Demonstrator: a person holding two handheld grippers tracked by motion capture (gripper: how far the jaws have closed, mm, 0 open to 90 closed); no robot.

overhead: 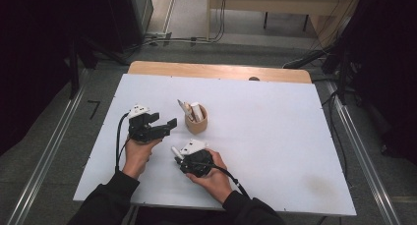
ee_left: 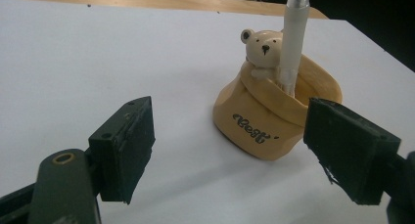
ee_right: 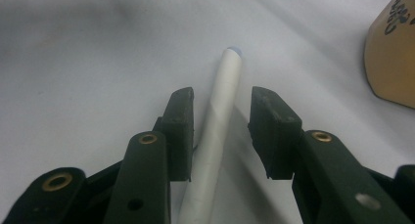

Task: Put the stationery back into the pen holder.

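A tan pen holder (overhead: 196, 121) with a small bear figure (ee_left: 262, 50) stands upright mid-table, a white pen (ee_left: 293, 38) sticking up out of it. My left gripper (overhead: 164, 121) is held just left of it, open wide, the holder (ee_left: 274, 121) ahead between its jaws and untouched. Another white pen (ee_right: 220, 116) lies flat on the table. My right gripper (ee_right: 221, 101) straddles it with a narrow gap still showing on one side, so it is open. In the high view that gripper (overhead: 176, 154) sits near the front, below the holder.
A white mat (overhead: 270, 136) covers the table, with a wooden strip (overhead: 216, 70) along the far edge. Both forearms come in from the bottom. Cables trail from each gripper. The holder's side (ee_right: 391, 57) shows at the right of the right gripper view.
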